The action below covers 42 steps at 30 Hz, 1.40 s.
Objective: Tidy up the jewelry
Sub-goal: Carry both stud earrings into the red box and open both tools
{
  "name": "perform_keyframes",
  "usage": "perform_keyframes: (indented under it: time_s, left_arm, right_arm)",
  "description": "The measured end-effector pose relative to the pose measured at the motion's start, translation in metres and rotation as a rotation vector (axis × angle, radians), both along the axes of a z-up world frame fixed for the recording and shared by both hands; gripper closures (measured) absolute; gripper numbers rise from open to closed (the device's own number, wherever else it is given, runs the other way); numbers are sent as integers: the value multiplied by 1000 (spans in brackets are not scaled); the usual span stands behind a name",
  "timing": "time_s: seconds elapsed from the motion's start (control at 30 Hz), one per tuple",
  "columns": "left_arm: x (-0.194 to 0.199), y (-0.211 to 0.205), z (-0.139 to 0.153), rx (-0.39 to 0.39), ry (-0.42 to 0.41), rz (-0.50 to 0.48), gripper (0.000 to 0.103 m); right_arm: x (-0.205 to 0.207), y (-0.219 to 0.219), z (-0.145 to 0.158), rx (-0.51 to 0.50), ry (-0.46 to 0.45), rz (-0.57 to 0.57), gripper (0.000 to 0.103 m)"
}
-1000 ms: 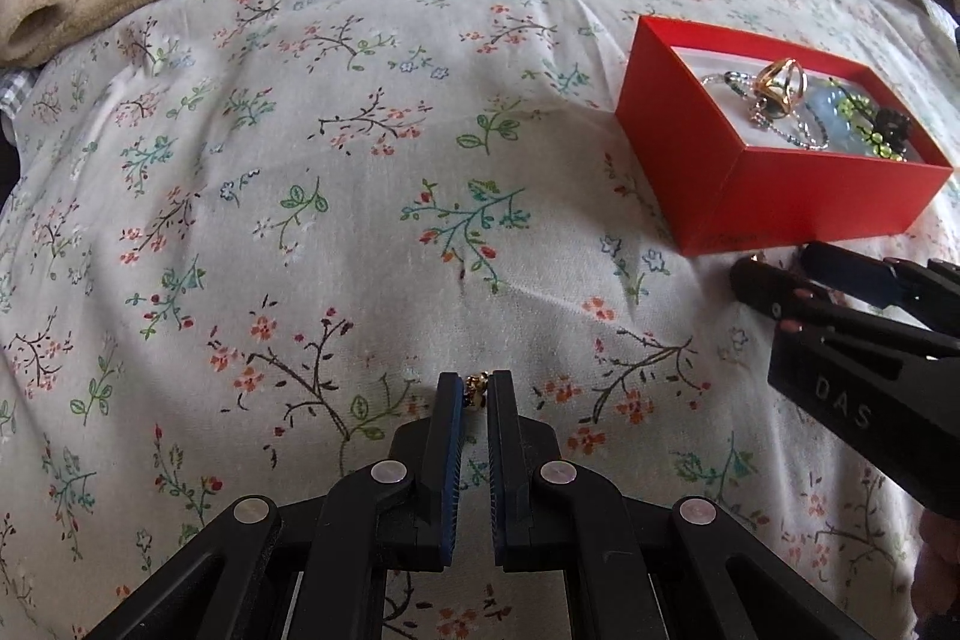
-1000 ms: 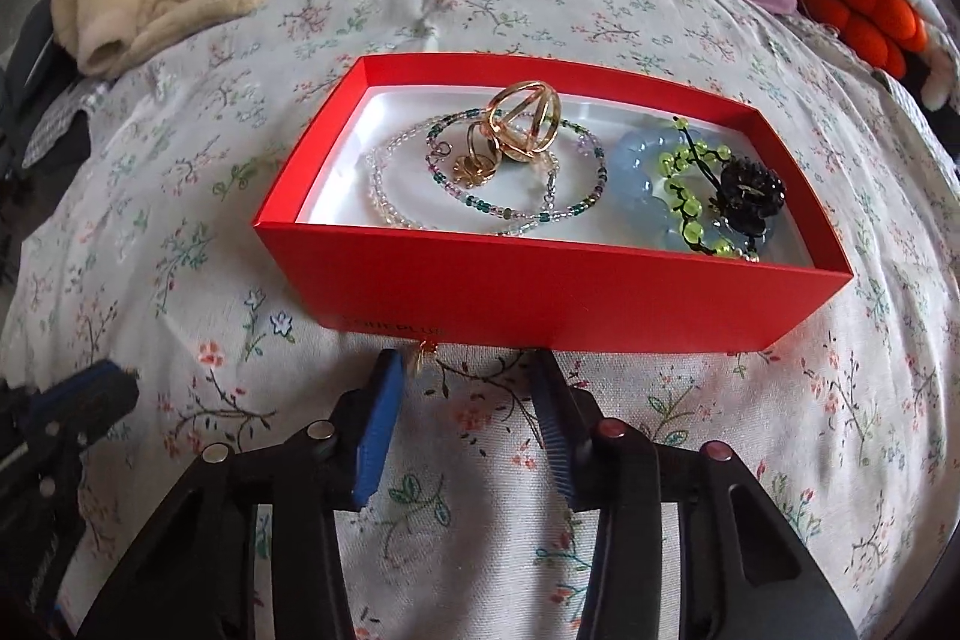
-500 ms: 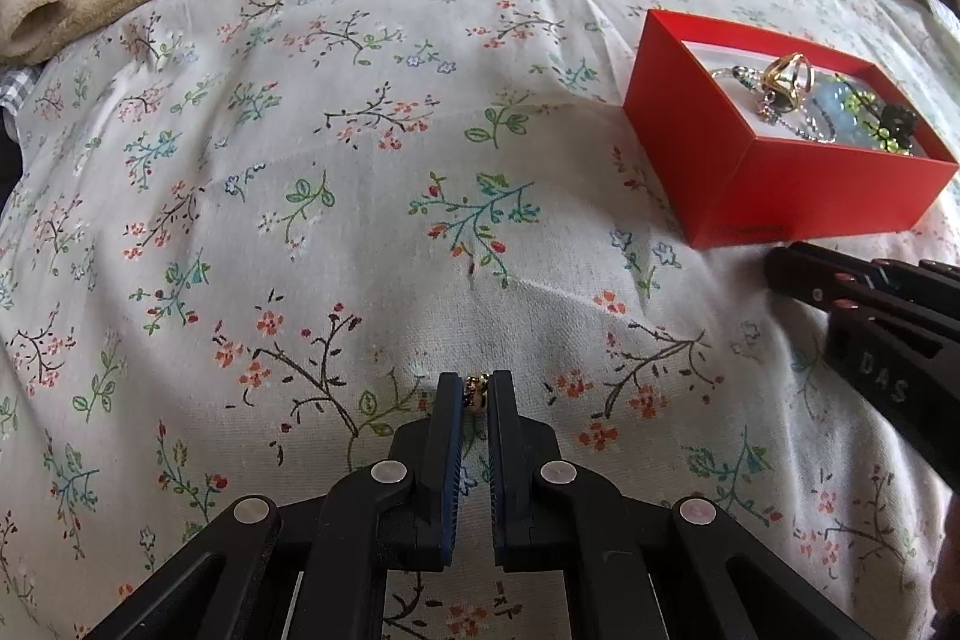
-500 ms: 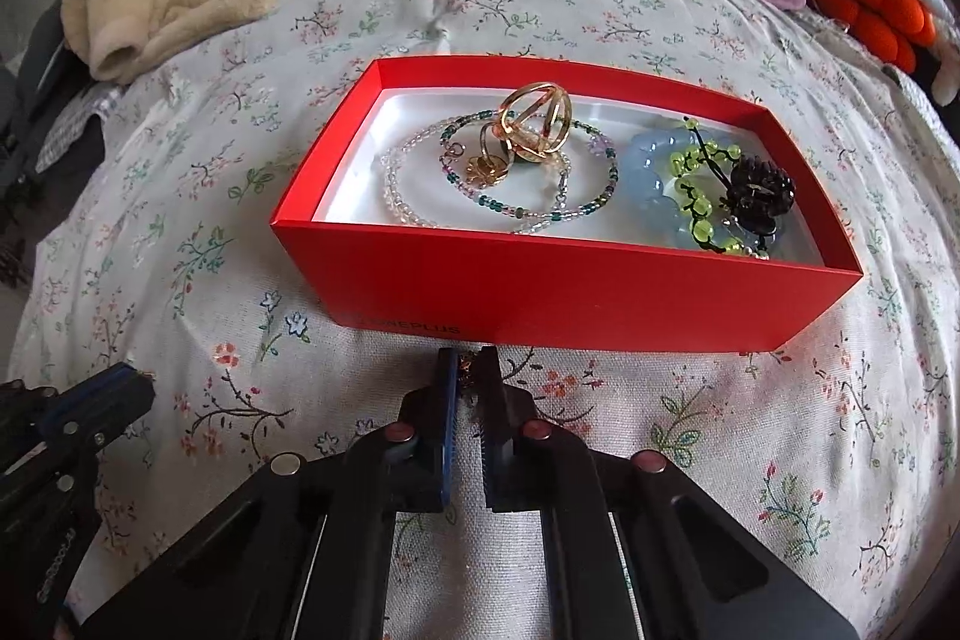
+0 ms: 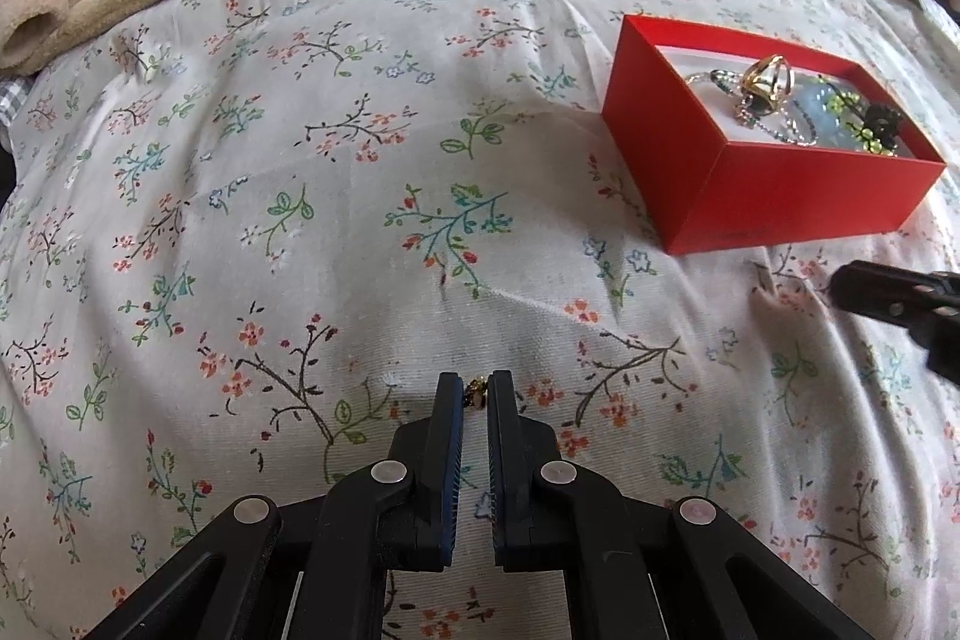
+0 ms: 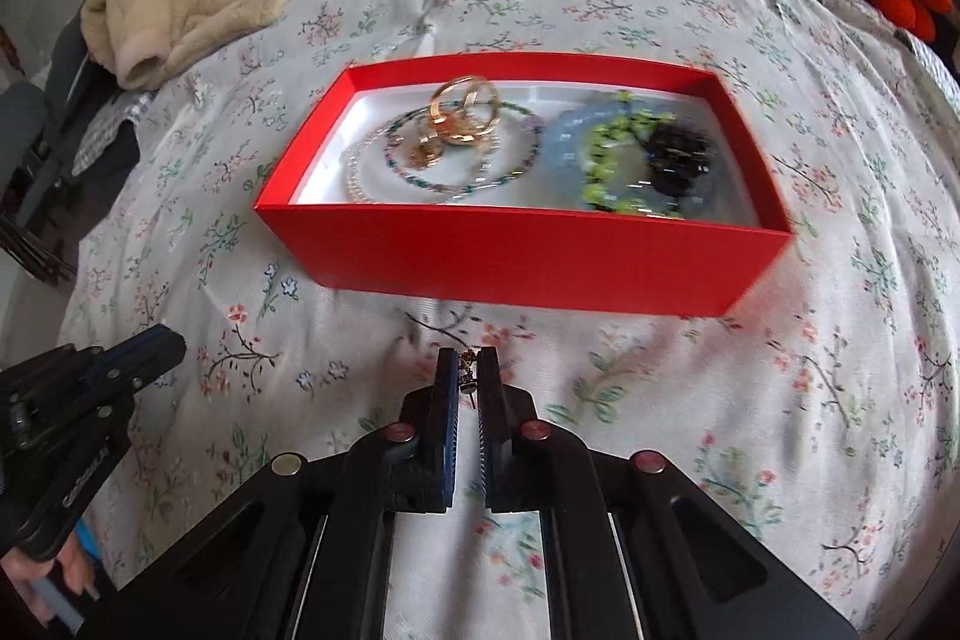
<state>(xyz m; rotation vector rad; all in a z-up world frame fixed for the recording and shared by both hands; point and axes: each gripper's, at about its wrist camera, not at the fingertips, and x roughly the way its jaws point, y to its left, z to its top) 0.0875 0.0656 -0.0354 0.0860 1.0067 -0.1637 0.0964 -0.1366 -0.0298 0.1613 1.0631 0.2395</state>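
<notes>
Right wrist view: your right gripper (image 6: 470,375) is clamped on a small gold stud earring (image 6: 467,377), just short of the red box's (image 6: 516,253) near wall. Your left gripper (image 5: 476,394) pinches what looks like its mate, another earring (image 5: 476,393), though it's too small to be sure. Risk: both grips are at the fingertips only, so a jolt could drop either piece onto the floral bedspread (image 5: 360,196), where the print would hide it.

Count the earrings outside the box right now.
2. One earring is pinched in the left gripper, the other earring in the right gripper. Both are short of the red box; none visible on the bedspread.
</notes>
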Motion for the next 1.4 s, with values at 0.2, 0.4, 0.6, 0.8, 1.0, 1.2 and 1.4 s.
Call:
perform_keyframes:
  time_s: [0.2, 0.4, 0.6, 0.8, 1.0, 1.2, 1.4]
  left_arm:
    - [1, -6, 6, -21, -4, -7, 100]
    - [1, -19, 17, -45, -22, -23, 100]
    - [1, -39, 31, -75, -48, -47, 100]
    - [6, -60, 47, -106, -77, -69, 100]
    - [17, -74, 56, -139, -94, -62, 100]
    - [28, -85, 63, -169, -121, -70, 100]
    - [40, -95, 59, -178, -124, -76, 100]
  right_arm:
    - [-7, -28, 15, 34, 4, -17, 97]
    - [-12, -48, 31, 63, -1, -37, 97]
    - [-12, -54, 44, 81, -14, -35, 97]
    - [-5, -54, 57, 91, -28, -21, 97]
    - [7, -62, 64, 107, -39, -47, 97]
    - [19, -68, 68, 136, -34, -62, 97]
    - [32, -66, 63, 151, -14, -72, 97]
